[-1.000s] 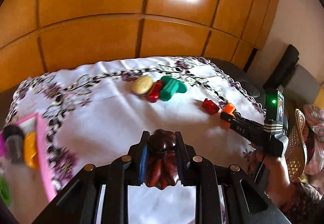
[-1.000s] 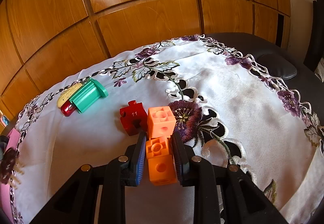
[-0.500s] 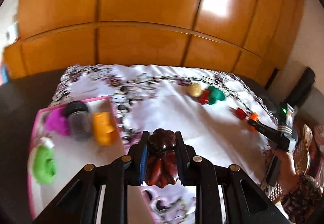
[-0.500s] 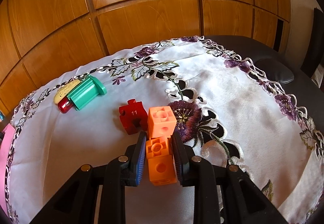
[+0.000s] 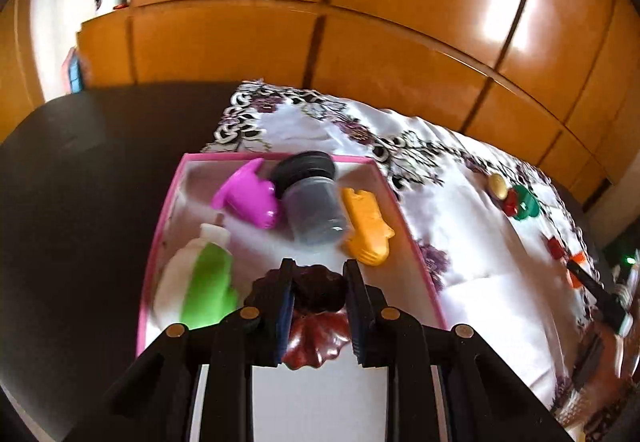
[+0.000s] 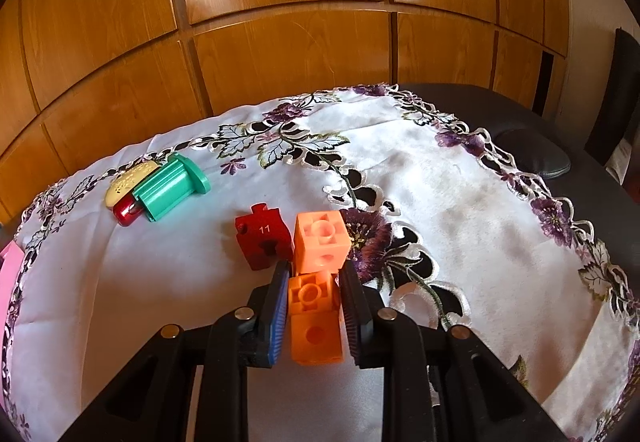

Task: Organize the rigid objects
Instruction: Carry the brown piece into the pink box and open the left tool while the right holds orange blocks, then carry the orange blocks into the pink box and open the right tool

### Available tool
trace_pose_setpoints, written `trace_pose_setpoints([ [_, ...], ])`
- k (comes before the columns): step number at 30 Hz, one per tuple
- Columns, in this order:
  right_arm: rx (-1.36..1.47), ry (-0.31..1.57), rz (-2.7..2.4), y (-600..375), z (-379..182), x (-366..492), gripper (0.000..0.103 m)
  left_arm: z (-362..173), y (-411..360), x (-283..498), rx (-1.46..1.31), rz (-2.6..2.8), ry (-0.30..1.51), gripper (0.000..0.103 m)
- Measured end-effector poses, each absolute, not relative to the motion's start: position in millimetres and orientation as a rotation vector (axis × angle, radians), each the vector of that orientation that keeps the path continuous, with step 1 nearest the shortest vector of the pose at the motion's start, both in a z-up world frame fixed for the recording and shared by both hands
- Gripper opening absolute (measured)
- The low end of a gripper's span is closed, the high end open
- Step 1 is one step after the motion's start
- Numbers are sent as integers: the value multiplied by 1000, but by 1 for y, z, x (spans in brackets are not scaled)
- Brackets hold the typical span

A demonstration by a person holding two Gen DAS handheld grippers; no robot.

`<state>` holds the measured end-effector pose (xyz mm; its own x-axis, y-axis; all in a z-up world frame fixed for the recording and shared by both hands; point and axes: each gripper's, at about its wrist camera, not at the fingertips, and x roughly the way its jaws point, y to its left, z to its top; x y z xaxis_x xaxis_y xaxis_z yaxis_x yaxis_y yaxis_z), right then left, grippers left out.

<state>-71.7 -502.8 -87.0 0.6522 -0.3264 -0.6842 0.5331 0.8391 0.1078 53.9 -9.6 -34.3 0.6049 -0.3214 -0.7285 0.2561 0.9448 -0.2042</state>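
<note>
Right gripper (image 6: 314, 302) jaws clamp an orange block (image 6: 314, 318) beside the red puzzle piece (image 6: 262, 236).

Left tongs (image 5: 318, 278): matte black plastic frame, two angular arms with triangular cut-outs, a round brass-coloured screw head on each link, four in view. Inner face of one finger carries a blue ribbed pad (image 5: 285, 316); the other pad looks dark.

Right tongs (image 6: 314, 284): same build, black arms, brass screws, blue ribbed pad (image 6: 278, 316) on one finger, dark ribbed pad opposite.

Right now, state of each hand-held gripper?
Left hand-held gripper: shut on the dark red ridged toy.
Right hand-held gripper: shut on the orange block.
</note>
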Motion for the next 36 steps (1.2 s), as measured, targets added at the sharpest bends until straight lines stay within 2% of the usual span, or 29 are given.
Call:
trace_pose_setpoints([
  [10,273,719,-508,-497,-86,-70,24,-23,0,69,-78,-296,791,25],
  [11,272,719,-508,-497,-86,-70,24,-21,0,68,-80,-297,778,29],
  [12,272,718,-508,-497,-86,-70,24,-17,0,66,-79,-297,758,41],
  [13,272,714,-508,-497,-86,-70,24,-14,-1,63,-76,-291,737,49],
  [14,272,708,-508,-497,-85,-71,24,-11,-1,60,-72,-279,718,64],
  [15,273,705,-508,-496,-85,-71,24,-8,0,55,-76,-270,696,73],
  [18,271,692,-509,-495,-83,-73,24,-6,1,43,-115,-296,687,89],
  [25,280,671,-471,-490,-76,-77,23,-10,-16,21,-114,-364,730,99],
  [36,366,691,-379,-467,-70,-92,23,-13,-27,-2,-63,-407,732,103],
])
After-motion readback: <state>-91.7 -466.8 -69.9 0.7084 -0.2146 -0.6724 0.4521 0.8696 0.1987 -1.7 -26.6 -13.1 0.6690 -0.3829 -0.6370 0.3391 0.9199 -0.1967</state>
